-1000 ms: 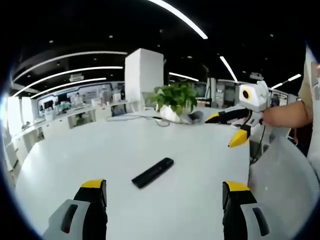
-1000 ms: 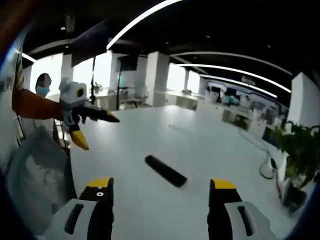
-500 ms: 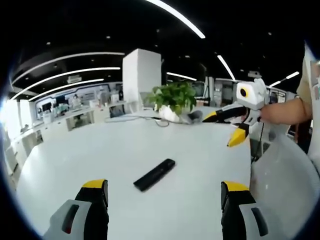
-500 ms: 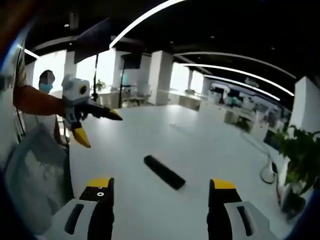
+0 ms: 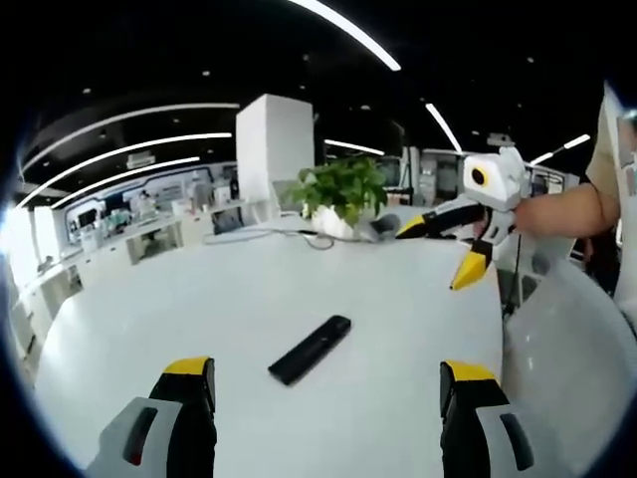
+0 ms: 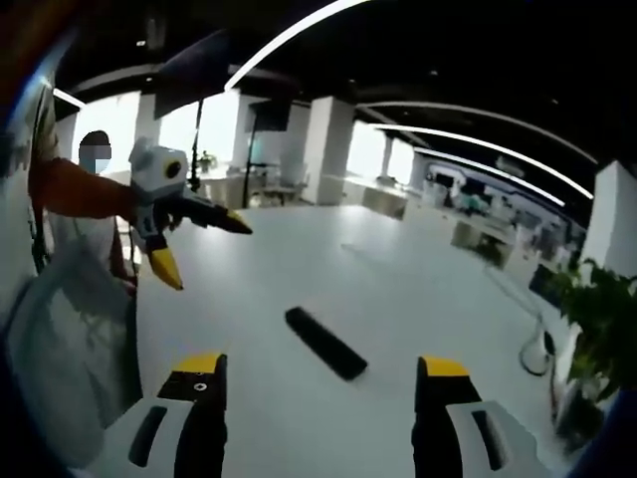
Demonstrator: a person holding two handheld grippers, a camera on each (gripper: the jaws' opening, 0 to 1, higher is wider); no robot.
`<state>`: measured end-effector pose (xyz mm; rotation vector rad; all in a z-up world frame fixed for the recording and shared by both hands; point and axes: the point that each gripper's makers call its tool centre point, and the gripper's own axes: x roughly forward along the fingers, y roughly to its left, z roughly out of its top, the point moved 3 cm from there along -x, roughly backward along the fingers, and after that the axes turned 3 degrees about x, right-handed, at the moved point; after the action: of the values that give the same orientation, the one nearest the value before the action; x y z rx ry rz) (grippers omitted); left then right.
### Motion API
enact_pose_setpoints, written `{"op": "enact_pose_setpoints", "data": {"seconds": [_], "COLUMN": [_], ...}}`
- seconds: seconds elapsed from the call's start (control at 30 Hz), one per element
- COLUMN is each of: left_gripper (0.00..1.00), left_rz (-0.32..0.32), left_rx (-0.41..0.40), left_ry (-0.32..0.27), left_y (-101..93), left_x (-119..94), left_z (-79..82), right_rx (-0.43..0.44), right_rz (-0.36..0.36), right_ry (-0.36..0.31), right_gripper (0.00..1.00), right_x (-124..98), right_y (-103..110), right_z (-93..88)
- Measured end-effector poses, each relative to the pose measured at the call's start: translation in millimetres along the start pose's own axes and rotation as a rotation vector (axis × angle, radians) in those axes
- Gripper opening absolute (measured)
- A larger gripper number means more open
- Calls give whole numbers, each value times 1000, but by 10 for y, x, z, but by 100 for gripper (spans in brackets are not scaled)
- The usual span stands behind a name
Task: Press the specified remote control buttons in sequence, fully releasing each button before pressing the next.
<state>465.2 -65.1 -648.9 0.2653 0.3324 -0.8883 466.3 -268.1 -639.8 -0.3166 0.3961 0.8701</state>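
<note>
1. Jaws first: in my left gripper view, the left gripper [image 5: 323, 398] has its two yellow-tipped jaws rising from the bottom edge, spread wide and released, with nothing between them.
2. Same in my right gripper view: the right gripper [image 6: 320, 393] stands with jaws parted wide and grips nothing.
3. Both of my grippers hang above the table [image 5: 149, 329], clear of its white top; I see no contact with anything.
4. Just past the jaws lies the remote [image 5: 310, 349], a slim black bar flat on the table, set on a slant. It sits between the two jaw lines in the left gripper view, well apart from the tips.
5. In the right gripper view the remote [image 6: 325, 342] lies ahead of my jaws too, slanting the other way, on the bare white table [image 6: 418, 289]. I cannot make out its buttons in either view.
6. Further out, the right gripper [image 5: 449, 246] comes into the left gripper view from the right, held in a hand [image 5: 532, 212], jaws apart, above the table's far side.
7. Likewise the left gripper [image 6: 200, 247] shows at the left of the right gripper view, jaws spread, off the table top.
8. A pale chair [image 5: 572, 349] stands by the table edge at the right of the left gripper view.
9. At the far edge of the table sits a plant [image 5: 344, 191] with a cable beside it.
10. Beyond is an open office with a white pillar [image 5: 273, 149] and long ceiling lights.
</note>
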Motion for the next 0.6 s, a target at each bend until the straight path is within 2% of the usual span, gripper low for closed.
{"op": "enact_pose_setpoints", "data": {"seconds": [0.6], "left_gripper": [96], "left_rz": [-33], "left_rx": [33], "left_ry": [29], "left_y": [74], "left_x": [130], "left_z": [-26], "right_rx": [-57], "right_rz": [37], "right_ry": [39], "right_gripper": [74], "right_x": [129], "right_y": [-108], "right_z": [15]}}
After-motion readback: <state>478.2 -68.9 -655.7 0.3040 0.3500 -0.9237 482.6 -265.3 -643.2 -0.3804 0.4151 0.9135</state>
